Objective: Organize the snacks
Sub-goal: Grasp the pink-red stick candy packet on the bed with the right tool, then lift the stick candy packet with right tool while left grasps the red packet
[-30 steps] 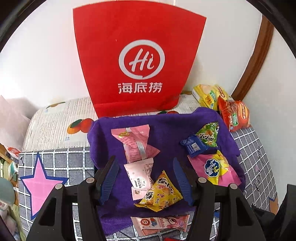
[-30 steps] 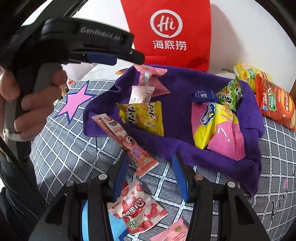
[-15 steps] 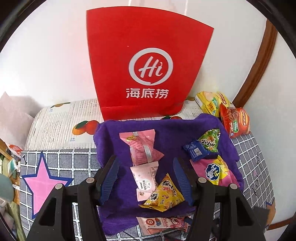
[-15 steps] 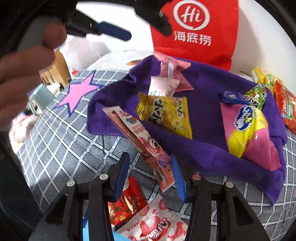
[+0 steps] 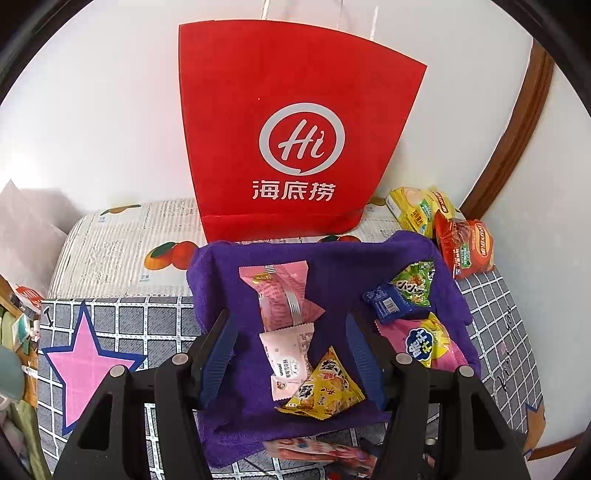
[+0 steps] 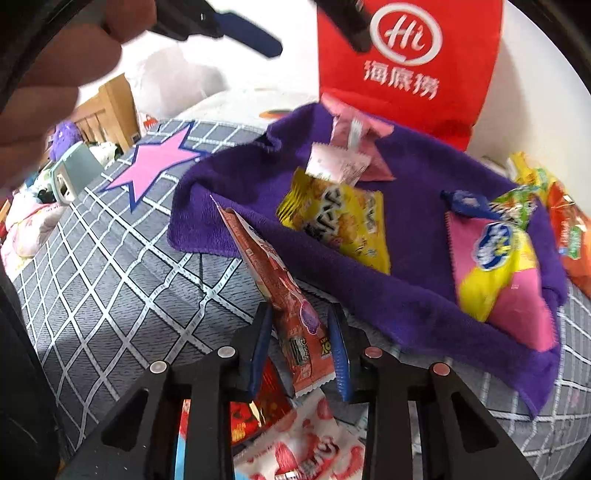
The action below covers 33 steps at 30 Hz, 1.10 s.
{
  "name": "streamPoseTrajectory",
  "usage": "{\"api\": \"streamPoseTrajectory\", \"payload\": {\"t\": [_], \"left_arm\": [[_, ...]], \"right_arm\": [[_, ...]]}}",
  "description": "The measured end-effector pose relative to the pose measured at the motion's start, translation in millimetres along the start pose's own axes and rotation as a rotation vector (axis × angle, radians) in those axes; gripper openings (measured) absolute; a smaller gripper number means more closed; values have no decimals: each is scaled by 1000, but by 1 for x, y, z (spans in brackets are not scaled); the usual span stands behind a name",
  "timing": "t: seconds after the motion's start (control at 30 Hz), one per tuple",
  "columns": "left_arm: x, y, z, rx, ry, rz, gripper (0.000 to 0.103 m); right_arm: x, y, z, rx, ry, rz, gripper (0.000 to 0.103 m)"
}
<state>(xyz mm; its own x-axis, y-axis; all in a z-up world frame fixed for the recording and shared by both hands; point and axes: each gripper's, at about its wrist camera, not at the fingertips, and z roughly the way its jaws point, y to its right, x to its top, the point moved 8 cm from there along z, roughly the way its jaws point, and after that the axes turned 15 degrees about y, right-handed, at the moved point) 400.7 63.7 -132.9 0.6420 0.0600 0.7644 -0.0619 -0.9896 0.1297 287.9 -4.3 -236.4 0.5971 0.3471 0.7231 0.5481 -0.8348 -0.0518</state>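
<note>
A purple towel point(image 5: 332, 258) point(image 6: 406, 295) lies on the checked cover and bears several snack packets: a pink one point(image 5: 280, 291), a white one point(image 5: 288, 354), a yellow one point(image 5: 325, 387) point(image 6: 340, 221) and a pink-yellow one point(image 6: 498, 266). My left gripper point(image 5: 291, 354) hangs open above the towel's near side, empty. My right gripper point(image 6: 301, 343) has its jaws narrowed around a long red-pink snack stick point(image 6: 273, 288); the stick's far end is tilted up off the towel's edge. The left gripper's blue pad point(image 6: 255, 33) shows at the top of the right wrist view.
A red paper bag point(image 5: 295, 147) stands against the wall behind the towel. Yellow and orange packets point(image 5: 461, 243) lie at the back right. More packets point(image 6: 295, 443) lie under my right gripper. A pink star point(image 5: 85, 354) marks the cover on the left.
My right gripper moved forward and closed around the long red-pink stick, lifting its end. My left gripper rose and pulled back slightly, still open.
</note>
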Motion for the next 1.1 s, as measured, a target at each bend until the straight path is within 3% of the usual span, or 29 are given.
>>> {"api": "streamPoseTrajectory", "payload": {"t": [0.1, 0.17, 0.53, 0.87, 1.1], "left_arm": [[3, 0, -5, 2, 11, 3, 59], [5, 2, -9, 2, 17, 7, 59], [-18, 8, -46, 4, -2, 30, 59], [-72, 6, -70, 20, -51, 44, 59], [-118, 11, -79, 22, -95, 56, 59]], "right_arm": [[5, 9, -20, -20, 31, 35, 25], [6, 20, -38, -30, 41, 75, 13], [-25, 69, -110, -105, 84, 263, 13], [-84, 115, -156, -230, -5, 343, 13], [-124, 127, -146, -253, -102, 372, 13]]}}
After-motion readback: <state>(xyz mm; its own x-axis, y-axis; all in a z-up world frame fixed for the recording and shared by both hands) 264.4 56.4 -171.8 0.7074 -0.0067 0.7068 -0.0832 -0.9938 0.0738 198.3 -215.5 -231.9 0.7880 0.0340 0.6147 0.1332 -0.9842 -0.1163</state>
